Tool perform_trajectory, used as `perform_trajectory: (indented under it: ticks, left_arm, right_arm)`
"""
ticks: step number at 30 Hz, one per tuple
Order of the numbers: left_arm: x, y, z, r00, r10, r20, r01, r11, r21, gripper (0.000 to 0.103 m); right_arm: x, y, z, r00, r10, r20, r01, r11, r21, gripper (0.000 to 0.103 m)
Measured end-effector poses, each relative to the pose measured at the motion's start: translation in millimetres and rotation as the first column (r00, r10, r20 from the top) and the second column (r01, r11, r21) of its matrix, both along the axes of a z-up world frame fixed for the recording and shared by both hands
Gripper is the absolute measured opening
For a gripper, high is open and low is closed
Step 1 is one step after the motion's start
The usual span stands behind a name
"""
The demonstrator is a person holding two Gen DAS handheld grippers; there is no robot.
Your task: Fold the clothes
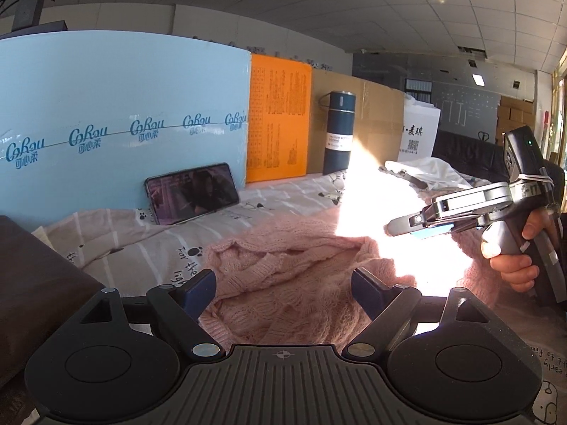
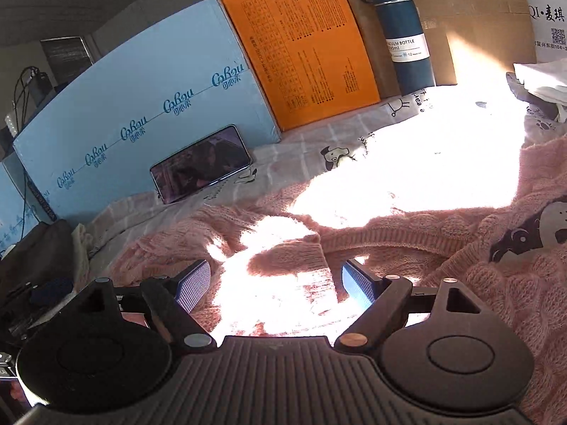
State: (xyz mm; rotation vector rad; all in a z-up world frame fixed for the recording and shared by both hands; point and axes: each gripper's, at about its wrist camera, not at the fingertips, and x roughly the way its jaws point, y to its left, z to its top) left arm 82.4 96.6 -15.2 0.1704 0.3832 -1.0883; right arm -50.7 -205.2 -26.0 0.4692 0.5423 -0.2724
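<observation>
The pink sweater [image 1: 283, 276] lies bunched on the patterned bedsheet [image 1: 141, 244], in front of the phone [image 1: 193, 193] that leans against the blue box [image 1: 117, 113]. Its knit is heaped in loose ridges rather than laid flat, and in the right wrist view a ribbed edge [image 2: 372, 244], a cuff or hem as far as I can tell, curls across the middle while a cartoon patch [image 2: 531, 230] shows on the part farthest from the phone. No neat fold, straight edge or stacked layer can be seen anywhere on it, so I judge the folding to be at an early stage: the sweater has yet to be spread out and squared, and all the folds remain to be made. Strong sunlight washes out the sweater's middle, so some of its lay cannot be read. The left hand-held gripper [image 1: 283, 283] hovers over the end of the sweater nearer the phone, jaws wide apart, nothing between the pads. The right hand-held gripper [image 2: 273, 283] is likewise spread wide just above the sunlit knit, holding nothing; in the left wrist view a hand [image 1: 517, 248] carries it over the sweater's far side. A white cloth [image 1: 432, 173] lies beyond the sweater, near the bottle [image 1: 338, 131]; whether it is folded I cannot tell.
</observation>
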Motion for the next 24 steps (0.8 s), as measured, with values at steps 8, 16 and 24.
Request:
perform_trajectory:
  ticks: [8, 16, 24]
  left_arm:
    - [0, 1, 0, 1.0, 0.005, 0.005, -0.005, 1.0, -0.001, 0.086]
    - [12, 16, 7, 0.995, 0.089, -0.035, -0.092, 0.991, -0.096, 0.086]
    - [10, 14, 7, 0.992, 0.121, 0.016, -0.119, 0.989, -0.084, 0.086]
  right_arm:
    - [-7, 22, 4, 0.991, 0.124, 0.043, -0.123, 0.992, -0.028, 0.012]
    - [-40, 62, 58, 0.737, 0.517, 0.435, -0.634, 0.752, 0.18, 0.012]
    - [-36, 132, 44, 0.467, 0.832, 0.3, -0.877, 0.393, 0.277, 0.015]
